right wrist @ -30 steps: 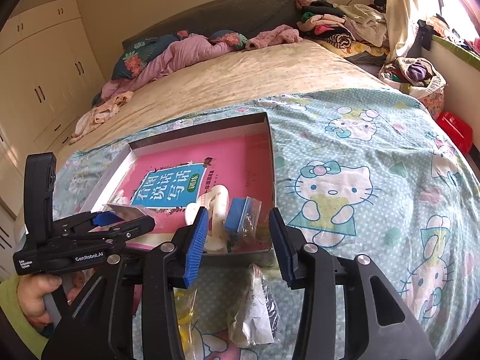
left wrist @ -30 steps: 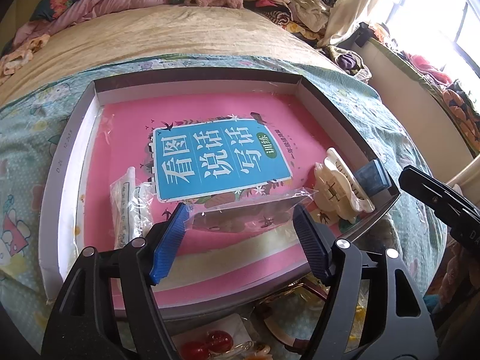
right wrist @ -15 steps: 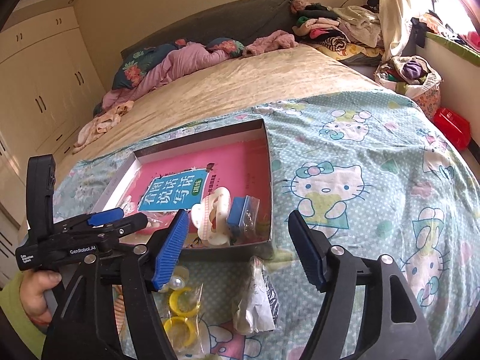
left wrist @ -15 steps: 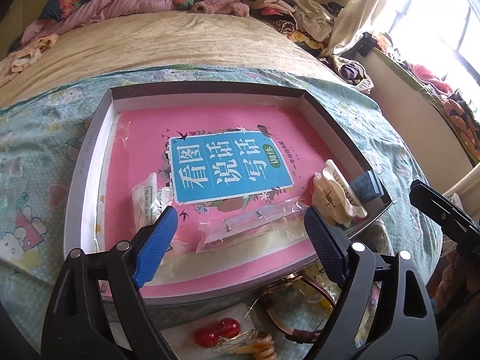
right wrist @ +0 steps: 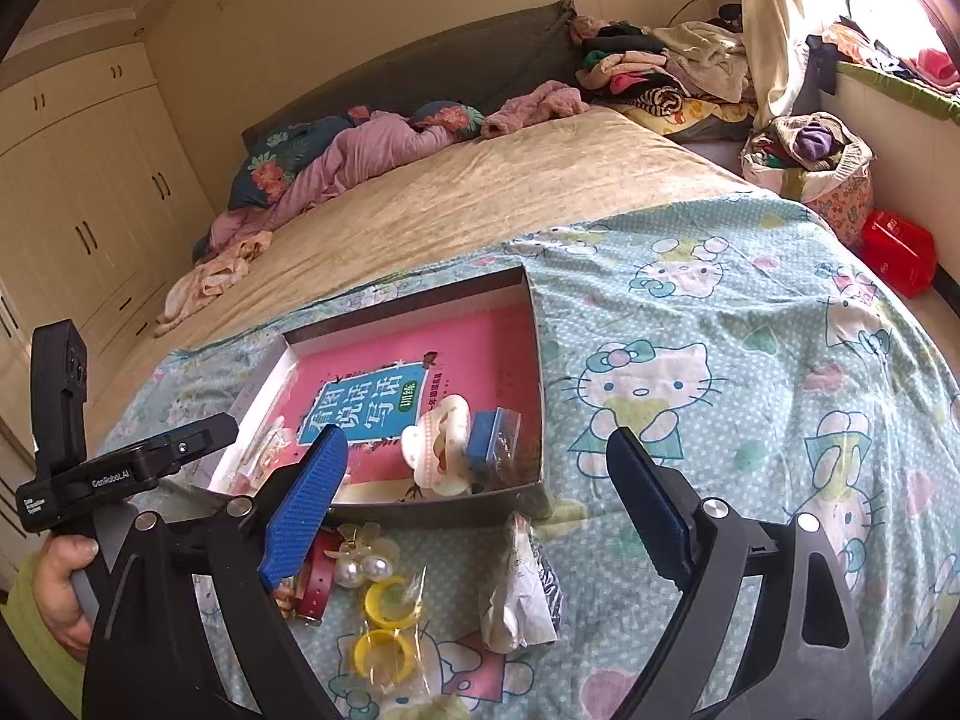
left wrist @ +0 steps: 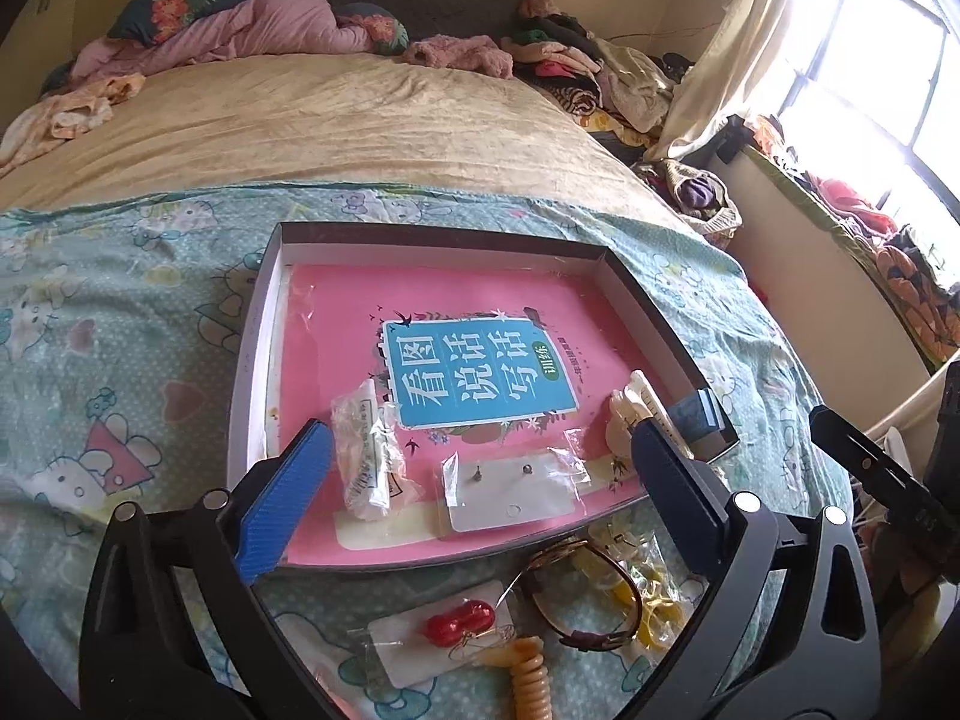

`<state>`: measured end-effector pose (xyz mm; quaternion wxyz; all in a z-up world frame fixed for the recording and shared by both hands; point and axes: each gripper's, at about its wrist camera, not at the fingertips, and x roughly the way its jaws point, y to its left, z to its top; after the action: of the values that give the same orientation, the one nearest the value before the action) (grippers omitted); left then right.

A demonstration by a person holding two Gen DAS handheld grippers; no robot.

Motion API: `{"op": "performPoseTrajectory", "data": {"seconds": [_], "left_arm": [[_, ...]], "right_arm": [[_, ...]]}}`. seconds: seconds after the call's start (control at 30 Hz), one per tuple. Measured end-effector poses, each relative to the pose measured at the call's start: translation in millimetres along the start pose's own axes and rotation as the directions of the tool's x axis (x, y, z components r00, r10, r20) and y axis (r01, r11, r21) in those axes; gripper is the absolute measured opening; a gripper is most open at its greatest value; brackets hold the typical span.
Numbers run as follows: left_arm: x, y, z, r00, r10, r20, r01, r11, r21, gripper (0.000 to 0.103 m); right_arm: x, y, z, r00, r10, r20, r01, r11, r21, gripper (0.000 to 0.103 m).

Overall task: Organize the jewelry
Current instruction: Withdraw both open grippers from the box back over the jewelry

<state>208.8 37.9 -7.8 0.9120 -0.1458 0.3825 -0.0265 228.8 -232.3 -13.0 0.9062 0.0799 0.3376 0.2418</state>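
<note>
Sunlight falls on a messy bedroom where a shallow box [left wrist: 255, 360] sits on a blue cat-print blanket [right wrist: 690, 330] on the bed. Inside the box, on a pink book [left wrist: 468, 372], lie a flat earring card [left wrist: 510, 492] in a clear bag, a crumpled little bag [left wrist: 366, 456], a white hair clip [left wrist: 630, 414] and a small blue box [left wrist: 696, 411]. The left gripper [left wrist: 474, 486] hangs over the near edge of the box with its jaws wide apart and nothing in them. The right gripper [right wrist: 474, 510] is wide apart and bare too. More jewelry waits on the blanket in front of the box: a red bead piece [left wrist: 459, 630], a watch [left wrist: 576, 594], yellow rings [right wrist: 384, 624], pearls [right wrist: 363, 570] and a small packet [right wrist: 522, 588]. The next step is likely to pick one of these and put it in the box. The packet lies with its long side running from the box toward the camera, so the right gripper should pinch it across its thin middle and lift it slowly. What is inside the packet may be a chain, but the view is too blurry to tell
</note>
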Motion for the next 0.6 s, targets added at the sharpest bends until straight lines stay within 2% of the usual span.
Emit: {"op": "performPoseTrajectory", "data": {"seconds": [0.6], "left_arm": [[-41.2, 11.4, 0.7, 0.998, -0.002, 0.066, 0.003, 1.000, -0.024, 0.093]], "right_arm": [[-33.8, 24.0, 5.1, 0.998, 0.027, 0.056, -0.025, 0.999, -0.036, 0.088]]}}
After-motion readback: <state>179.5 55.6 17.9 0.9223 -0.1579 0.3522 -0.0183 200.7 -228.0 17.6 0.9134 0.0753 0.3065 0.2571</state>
